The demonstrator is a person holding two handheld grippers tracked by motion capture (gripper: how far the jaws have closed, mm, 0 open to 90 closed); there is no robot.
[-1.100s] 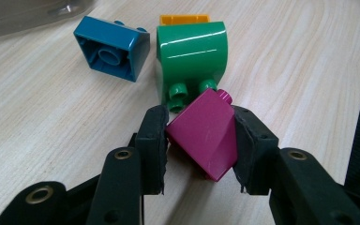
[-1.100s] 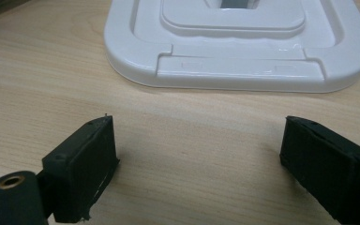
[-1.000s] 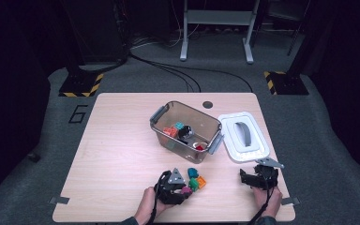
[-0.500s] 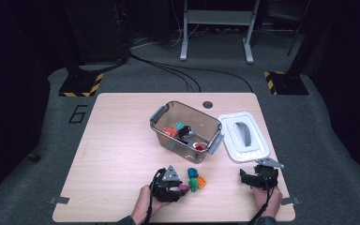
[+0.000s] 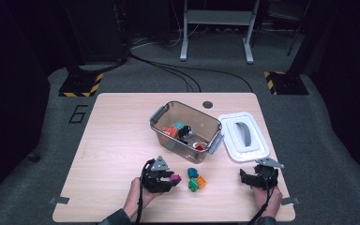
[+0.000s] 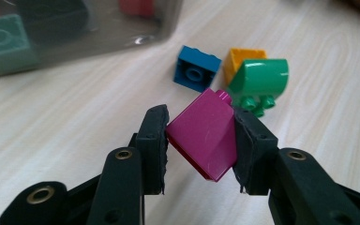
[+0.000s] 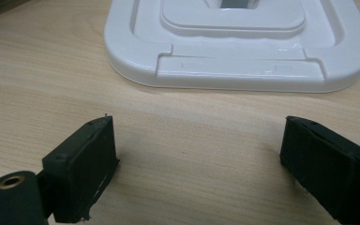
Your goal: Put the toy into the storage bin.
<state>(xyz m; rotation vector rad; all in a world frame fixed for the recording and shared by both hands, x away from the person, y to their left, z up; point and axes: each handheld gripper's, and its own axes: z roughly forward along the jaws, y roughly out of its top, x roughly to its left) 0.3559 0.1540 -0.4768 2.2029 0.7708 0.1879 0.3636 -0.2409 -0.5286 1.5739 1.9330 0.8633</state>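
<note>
Near the table's front edge, left gripper [image 6: 200, 140] pinches a magenta brick [image 6: 202, 133], apparently lifted; right gripper [image 7: 199, 159] rests level, jaws spread.

magenta sloped brick [image 6: 205, 136] tilted on edge, clamped above the table, near the loose bricks [image 6: 234, 75].

Dim room; grey carpet floor [image 5: 37, 140]; metal stand [image 5: 217, 28]; hazard-striped bases [image 5: 80, 86].

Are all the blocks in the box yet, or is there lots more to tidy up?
Not yet. Some blocks already lie inside the clear box, whose white lid sits off beside it. The left gripper is pinching a magenta block right now. A blue block, an orange block and a green block wait on the table. The right gripper is open, holding nothing.
</note>
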